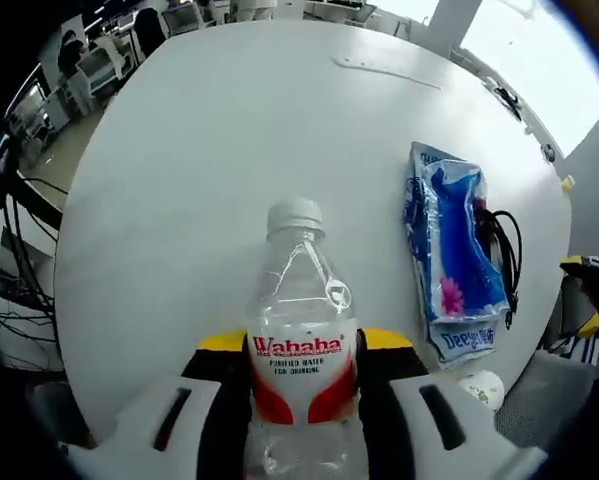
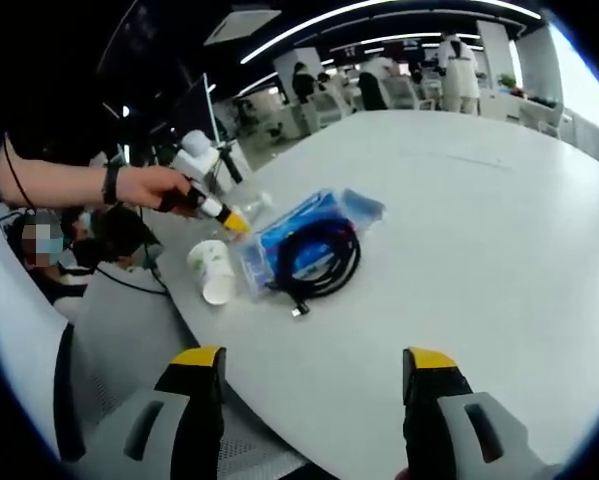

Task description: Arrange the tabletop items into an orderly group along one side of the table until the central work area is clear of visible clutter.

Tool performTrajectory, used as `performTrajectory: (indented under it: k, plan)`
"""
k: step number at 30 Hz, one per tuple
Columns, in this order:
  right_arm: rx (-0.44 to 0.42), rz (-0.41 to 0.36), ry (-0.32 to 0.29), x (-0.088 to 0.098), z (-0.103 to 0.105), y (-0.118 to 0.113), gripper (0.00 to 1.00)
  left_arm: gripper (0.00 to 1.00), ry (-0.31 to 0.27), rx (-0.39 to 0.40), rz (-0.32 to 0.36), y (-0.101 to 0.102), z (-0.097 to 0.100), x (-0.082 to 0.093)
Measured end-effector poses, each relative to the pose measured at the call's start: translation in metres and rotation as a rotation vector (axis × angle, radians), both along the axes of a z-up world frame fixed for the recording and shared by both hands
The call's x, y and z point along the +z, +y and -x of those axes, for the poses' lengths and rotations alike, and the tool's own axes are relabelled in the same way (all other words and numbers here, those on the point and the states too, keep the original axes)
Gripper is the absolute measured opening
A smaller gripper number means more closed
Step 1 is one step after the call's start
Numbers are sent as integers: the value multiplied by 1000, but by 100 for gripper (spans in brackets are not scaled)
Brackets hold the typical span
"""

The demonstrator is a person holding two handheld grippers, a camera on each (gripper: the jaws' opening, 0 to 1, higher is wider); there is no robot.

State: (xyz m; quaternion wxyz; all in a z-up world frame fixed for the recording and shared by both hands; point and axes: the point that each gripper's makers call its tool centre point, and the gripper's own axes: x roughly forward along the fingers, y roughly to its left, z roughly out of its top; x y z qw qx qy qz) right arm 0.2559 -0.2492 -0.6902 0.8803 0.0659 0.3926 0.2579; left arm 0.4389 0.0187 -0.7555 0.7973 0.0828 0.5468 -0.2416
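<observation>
Clear Wahaha bottle [image 1: 301, 350], white cap; red label

The left gripper [image 1: 301, 400] clamps a clear Wahaha water bottle [image 1: 301, 360] upright between its jaws over the white table [image 1: 199, 180]. To the right lie a blue tissue pack [image 1: 452, 250], a black cable [image 1: 501, 250] beside it, and a white cup [image 1: 481, 387] near the table's edge.

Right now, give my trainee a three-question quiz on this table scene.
1. True or false: the left claw is shut on the water bottle.
2. What lies on the blue tissue pack? A) black cable B) paper cup C) spoon
3. Fill in: the right claw is ____, holding nothing.

Key: 1 true. 2 A, the black cable is coiled on the pack; the paper cup lies beside it near the table edge. 3 open.
</observation>
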Motion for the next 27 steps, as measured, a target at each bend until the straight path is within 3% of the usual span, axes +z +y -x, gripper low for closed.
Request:
performTrajectory:
  k: [12, 16, 27]
  plan:
    - [28, -3, -2, 0, -2, 8, 73, 39, -46, 38, 48, 6, -1, 15]
    - [51, -1, -7, 1, -4, 10, 73, 39, -51, 91, 84, 8, -4, 21]
    - [77, 6, -20, 4, -13, 11, 74, 39, -101, 98, 91, 11, -3, 34]
